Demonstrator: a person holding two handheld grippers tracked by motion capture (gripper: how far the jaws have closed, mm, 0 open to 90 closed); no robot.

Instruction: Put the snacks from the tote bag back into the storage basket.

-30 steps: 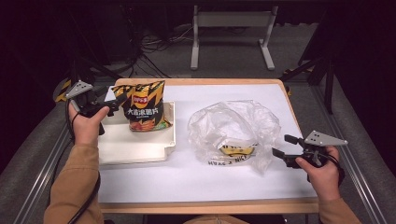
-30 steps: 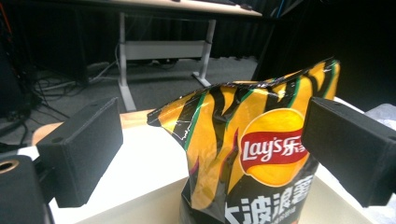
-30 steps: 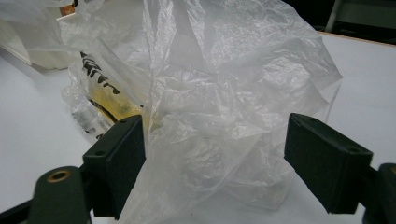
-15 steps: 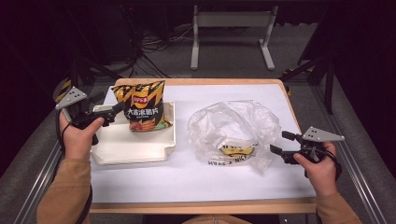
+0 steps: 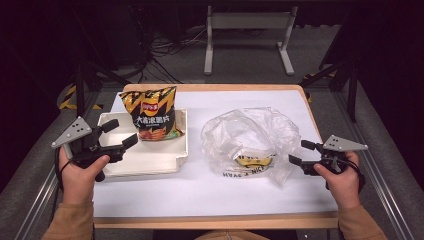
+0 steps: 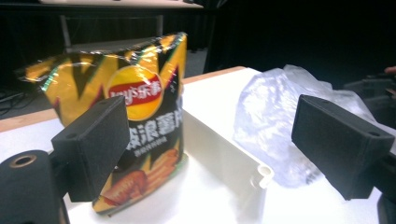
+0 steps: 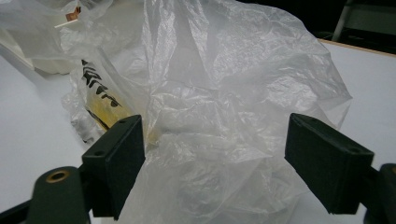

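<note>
**Both grippers spread, each facing its own bag**

High view: my left gripper (image 5: 117,134) hovers over the white tray (image 5: 150,162), jaws spread, pointing at the upright chip bag (image 5: 151,113) standing at the tray's far end. My right gripper (image 5: 301,152) sits just beside the crumpled plastic bag (image 5: 250,137), jaws apart.

Left gripper view: the chip bag (image 6: 135,126) stands ahead, nearer the left jaw, its long axis vertical.

Right gripper view: the plastic bag (image 7: 224,107) lies directly ahead between the wide-open jaws, not pinched.
</note>
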